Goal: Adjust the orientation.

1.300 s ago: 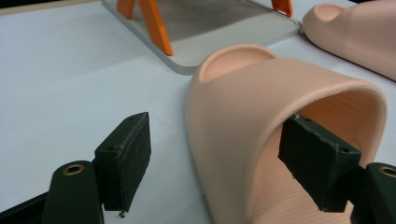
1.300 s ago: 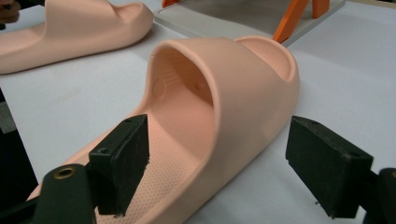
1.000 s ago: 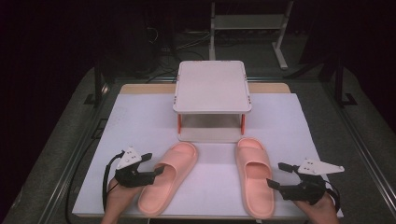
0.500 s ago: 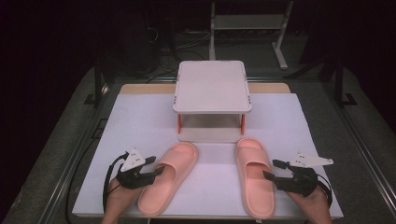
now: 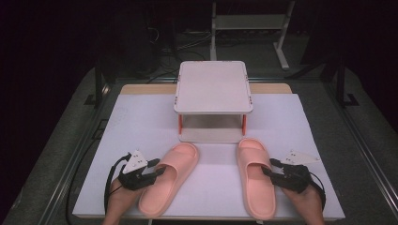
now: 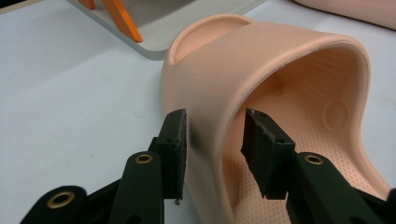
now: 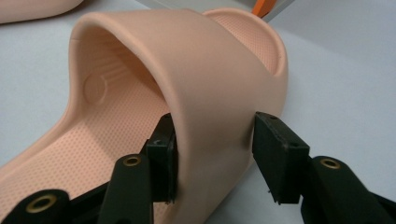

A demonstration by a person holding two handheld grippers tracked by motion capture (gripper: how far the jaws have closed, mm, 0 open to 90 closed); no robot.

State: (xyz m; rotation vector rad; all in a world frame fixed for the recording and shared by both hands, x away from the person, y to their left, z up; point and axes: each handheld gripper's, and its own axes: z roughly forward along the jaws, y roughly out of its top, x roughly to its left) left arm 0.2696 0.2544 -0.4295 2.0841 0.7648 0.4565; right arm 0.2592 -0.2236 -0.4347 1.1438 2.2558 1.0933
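both slippers lie flat on the white mat in front of the small rack (image 5: 213, 89), nothing lifted yet. the left gripper (image 5: 157, 171) has its jaws apart, straddling the outer side of the left slipper (image 5: 171, 176) strap, one jaw outside and one inside. the right gripper (image 5: 273, 168) stands the same way on the right slipper (image 5: 255, 176), jaws apart around the strap wall. the reach looks finished; closing, lifting and, probably, placing on the rack are left.

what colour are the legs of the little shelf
Orange legs under the grey shelf; clearest in the left gripper view.
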